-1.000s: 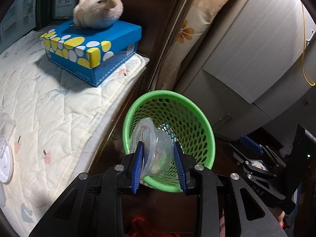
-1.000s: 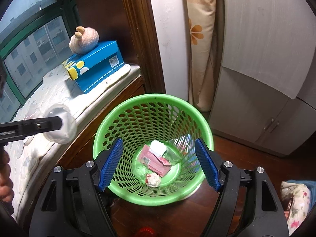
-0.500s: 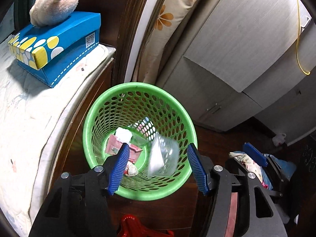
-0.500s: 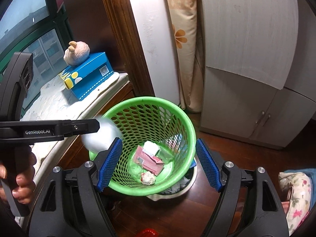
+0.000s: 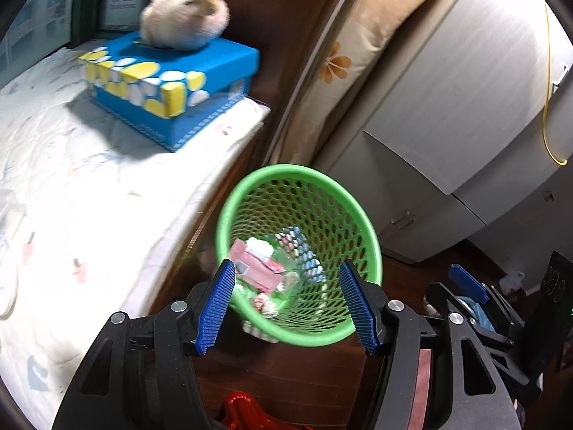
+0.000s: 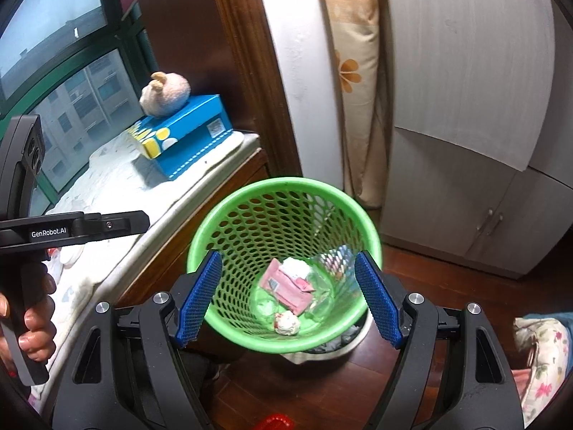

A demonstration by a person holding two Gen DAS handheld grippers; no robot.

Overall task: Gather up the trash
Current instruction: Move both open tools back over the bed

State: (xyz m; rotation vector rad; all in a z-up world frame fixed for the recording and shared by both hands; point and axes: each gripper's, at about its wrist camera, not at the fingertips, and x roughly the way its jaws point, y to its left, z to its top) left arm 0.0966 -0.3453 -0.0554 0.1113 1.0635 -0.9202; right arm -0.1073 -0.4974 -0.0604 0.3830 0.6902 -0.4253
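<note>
Now the left gripper stands with jaws apart and empty, having just opened; the clear plastic cup lies in the green mesh basket at lower centre. The right gripper is likewise apart, holding nothing. Best next: swing left toward the quilted ledge for remaining litter, clearing the rim.

Left wrist fisheye angled steeply down over its own left claw, close above round green perforated plastic basket, right wrist fisheye likewise over right claw, same basket, shared blue-and-yellow spotted cardboard box on quilted window ledge
</note>
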